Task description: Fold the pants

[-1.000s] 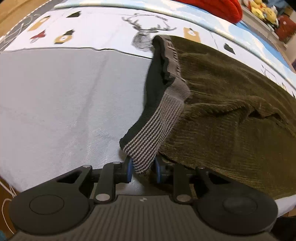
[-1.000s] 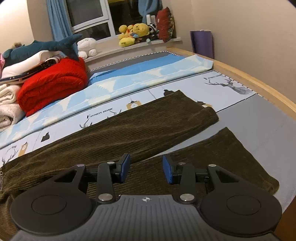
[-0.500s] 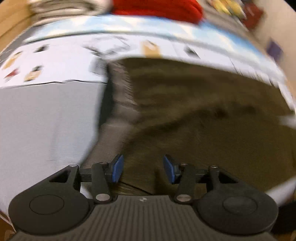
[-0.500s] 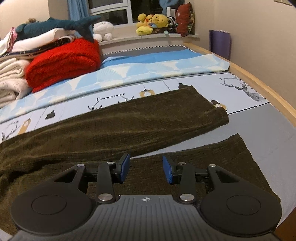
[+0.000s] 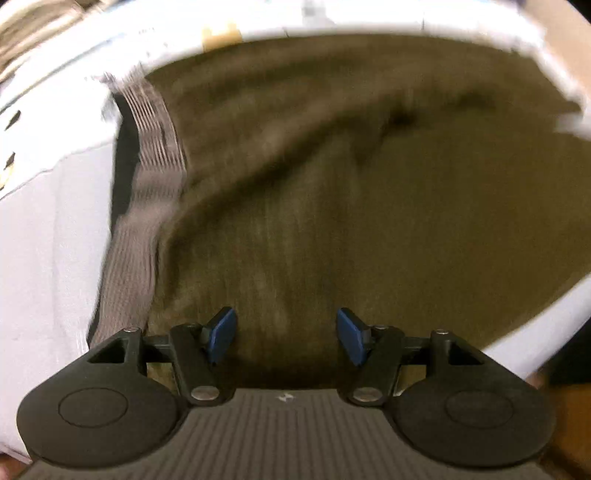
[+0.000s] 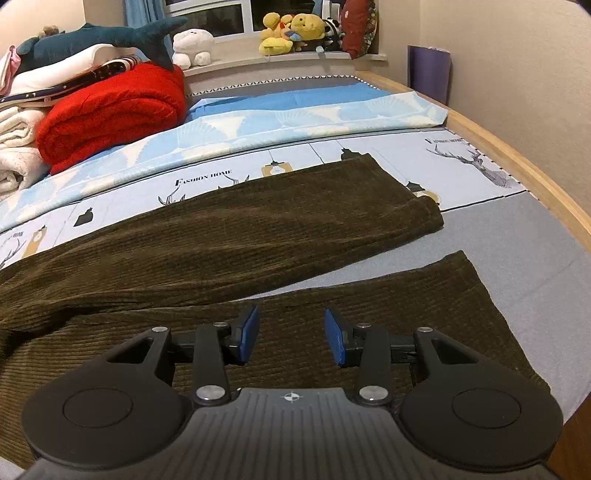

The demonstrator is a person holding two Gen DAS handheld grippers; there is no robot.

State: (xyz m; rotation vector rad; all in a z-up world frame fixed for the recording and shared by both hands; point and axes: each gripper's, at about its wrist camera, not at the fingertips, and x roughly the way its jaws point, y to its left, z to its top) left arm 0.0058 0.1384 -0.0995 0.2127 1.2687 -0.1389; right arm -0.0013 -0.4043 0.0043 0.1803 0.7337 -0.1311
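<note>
Left gripper (image 5: 282,336) has just opened wide, dropping the striped grey waistband (image 5: 155,147) of the dark olive corduroy pants (image 6: 258,229); right gripper (image 6: 291,336) hovers part-open, empty; regrasp likely next.

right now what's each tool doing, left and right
left tool: open, jaws just opened, nothing gripped, over the pants
right tool: open, empty, above the pants

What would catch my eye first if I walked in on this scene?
Dark olive corduroy pants lie spread across the bed's printed sheet, their two legs splayed apart toward the far right edge. A bright red folded blanket sits at the back left with a plush shark on the pile above it, and yellow stuffed toys line the windowsill. Two black grippers with blue pads, left and right, hover open over the fabric.
</note>
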